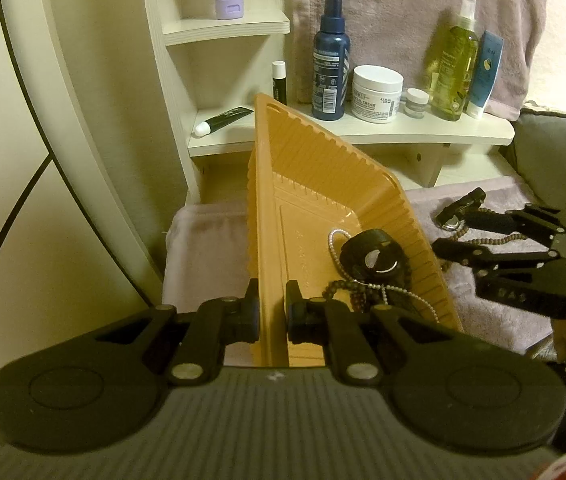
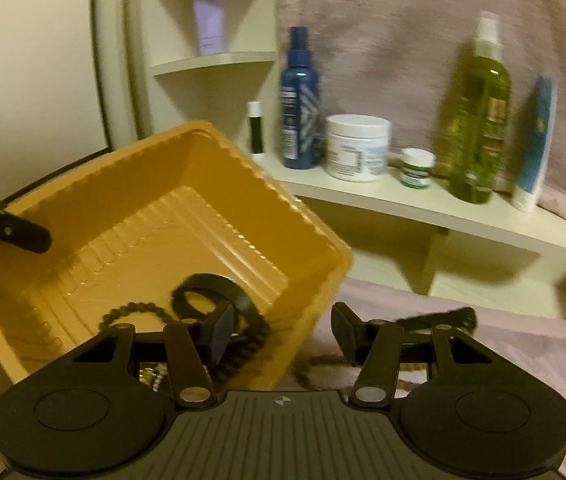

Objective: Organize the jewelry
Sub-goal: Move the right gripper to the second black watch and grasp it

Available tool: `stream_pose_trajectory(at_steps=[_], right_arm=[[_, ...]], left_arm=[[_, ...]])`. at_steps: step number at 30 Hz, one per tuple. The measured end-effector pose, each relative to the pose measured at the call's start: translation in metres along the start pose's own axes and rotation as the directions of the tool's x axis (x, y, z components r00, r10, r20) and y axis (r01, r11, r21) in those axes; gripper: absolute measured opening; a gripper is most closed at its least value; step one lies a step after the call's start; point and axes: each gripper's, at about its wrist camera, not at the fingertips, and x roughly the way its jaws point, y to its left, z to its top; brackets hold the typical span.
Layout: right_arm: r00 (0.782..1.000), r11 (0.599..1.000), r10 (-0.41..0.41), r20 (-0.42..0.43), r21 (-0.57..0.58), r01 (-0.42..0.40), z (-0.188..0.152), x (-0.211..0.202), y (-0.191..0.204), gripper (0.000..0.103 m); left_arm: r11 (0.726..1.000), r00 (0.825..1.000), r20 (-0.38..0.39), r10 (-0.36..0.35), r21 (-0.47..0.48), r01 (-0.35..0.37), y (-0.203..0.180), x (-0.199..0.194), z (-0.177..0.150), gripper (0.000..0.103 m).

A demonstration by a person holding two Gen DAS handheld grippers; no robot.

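Note:
An orange ribbed plastic tray (image 1: 323, 168) is held tilted, with my left gripper (image 1: 273, 312) shut on its near wall. Inside lie a black watch (image 1: 371, 258), a pearl chain (image 1: 337, 236) and a dark bead bracelet (image 1: 343, 288). The right wrist view shows the tray (image 2: 131, 184) from its other side, the left gripper's finger (image 2: 23, 236) on its rim, and the watch strap (image 2: 211, 292) with the beads (image 2: 135, 310) inside. My right gripper (image 2: 281, 330) stands open just outside the tray's right corner, pads touching nothing. On the towel beside it lie a brown bead string (image 2: 315, 364) and a black strap (image 2: 439, 316).
A pink towel (image 1: 203, 248) covers the surface. Behind stands a cream shelf (image 1: 423, 130) with a blue bottle (image 1: 330, 60), a white cream jar (image 1: 377, 94), a small jar (image 1: 416, 103), a green spray bottle (image 1: 455, 64) and a blue tube (image 1: 485, 76). A round mirror frame (image 1: 55, 92) is left.

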Motion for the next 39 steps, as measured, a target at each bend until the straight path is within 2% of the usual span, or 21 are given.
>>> stream_pose_trajectory(at_steps=[14,23,39], right_arm=[[0.989,0.986,-0.149,-0.016,0.074,0.150,-0.015,-0.011,-0.054,0.054],[0.980,0.975,-0.199,-0.026,0.092,0.200,-0.016,-0.008,-0.075,0.054],[0.963,0.966,-0.259,-0.073,-0.024,0.258,-0.021,0.027,-0.095,0.054]], left_arm=[[1.000,1.000,0.001,0.001,0.002,-0.001,0.000,0.000,-0.001,0.010],[1.000,1.000,0.001,0.001,0.001,-0.001,-0.001,0.000,-0.001,0.010],[1.000,1.000,-0.007,0.005,0.003,-0.005,0.001,0.000,-0.002,0.010]])
